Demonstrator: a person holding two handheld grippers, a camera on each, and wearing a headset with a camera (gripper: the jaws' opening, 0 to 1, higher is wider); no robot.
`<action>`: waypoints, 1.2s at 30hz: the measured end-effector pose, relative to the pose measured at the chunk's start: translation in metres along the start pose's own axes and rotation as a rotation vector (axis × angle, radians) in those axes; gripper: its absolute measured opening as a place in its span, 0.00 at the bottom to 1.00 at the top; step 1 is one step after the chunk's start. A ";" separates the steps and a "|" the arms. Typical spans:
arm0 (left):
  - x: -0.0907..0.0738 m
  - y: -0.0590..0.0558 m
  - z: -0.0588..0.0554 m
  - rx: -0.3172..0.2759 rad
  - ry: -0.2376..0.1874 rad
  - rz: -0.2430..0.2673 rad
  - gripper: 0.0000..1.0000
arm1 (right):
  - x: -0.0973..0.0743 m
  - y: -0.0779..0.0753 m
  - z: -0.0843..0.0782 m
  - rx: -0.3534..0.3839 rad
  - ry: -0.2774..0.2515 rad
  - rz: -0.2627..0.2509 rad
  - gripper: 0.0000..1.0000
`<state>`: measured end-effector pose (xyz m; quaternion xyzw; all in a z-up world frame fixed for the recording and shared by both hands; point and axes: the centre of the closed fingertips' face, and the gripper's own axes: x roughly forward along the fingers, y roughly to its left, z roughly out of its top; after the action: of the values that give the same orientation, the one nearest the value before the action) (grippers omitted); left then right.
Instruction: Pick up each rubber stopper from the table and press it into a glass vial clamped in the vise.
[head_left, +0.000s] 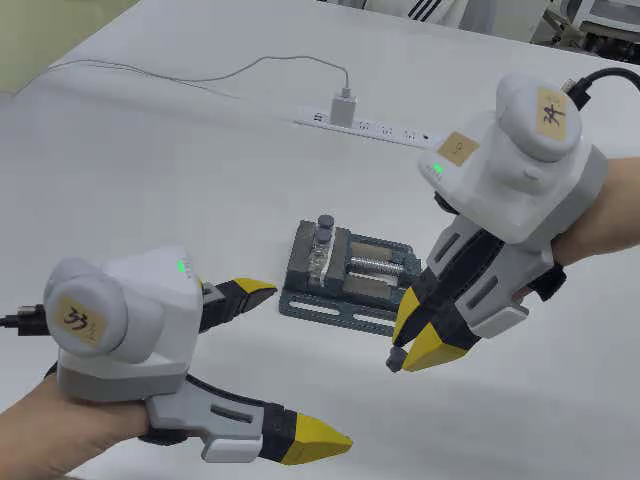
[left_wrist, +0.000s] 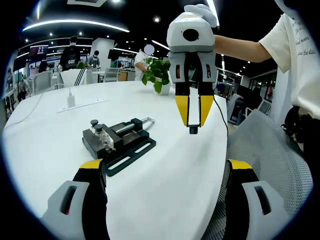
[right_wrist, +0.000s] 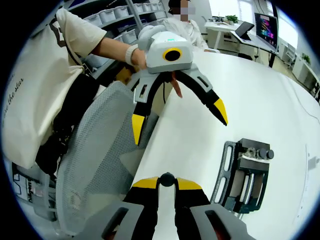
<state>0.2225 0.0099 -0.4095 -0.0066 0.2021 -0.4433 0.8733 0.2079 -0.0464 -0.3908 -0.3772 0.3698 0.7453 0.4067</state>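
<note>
A small dark rubber stopper (head_left: 396, 363) is pinched between the clenched yellow tips of the right gripper (head_left: 412, 352). It is held in the air over the table (head_left: 150, 190), near the vise (head_left: 350, 285) and not touching it. The left gripper (head_left: 290, 365) is held by the table's near edge, its jaws spread wide with nothing between them.

The vise — dark metal, blocky, with a ribbed screw and a slotted base plate — is set about the middle of the smooth white table. Clear glass vials (head_left: 321, 250) are clamped upright in it, and one is topped by a dark round cap (head_left: 326, 221). A white power strip (head_left: 365, 128) with a charger (head_left: 343, 105) plugged in lies towards the far edge.

In the left gripper view a leafy plant (left_wrist: 157, 75) is seen at an edge of the table. In the right gripper view a grey mesh chair (right_wrist: 100, 165) is seen past the table's edge — and the stopper's rounded top is shown squeezed between the jaws.
</note>
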 end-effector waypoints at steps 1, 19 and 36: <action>-0.001 0.001 0.000 -0.001 -0.002 0.006 0.99 | 0.000 -0.002 0.000 -0.002 0.004 -0.008 0.07; -0.021 0.022 -0.007 0.019 -0.002 0.110 0.98 | -0.007 -0.054 0.001 -0.054 0.093 -0.178 0.07; -0.025 0.034 -0.007 0.022 -0.007 0.168 0.98 | -0.010 -0.114 0.012 -0.210 0.234 -0.257 0.06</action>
<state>0.2335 0.0513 -0.4142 0.0183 0.1939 -0.3708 0.9081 0.3096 0.0056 -0.4048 -0.5457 0.2836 0.6730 0.4109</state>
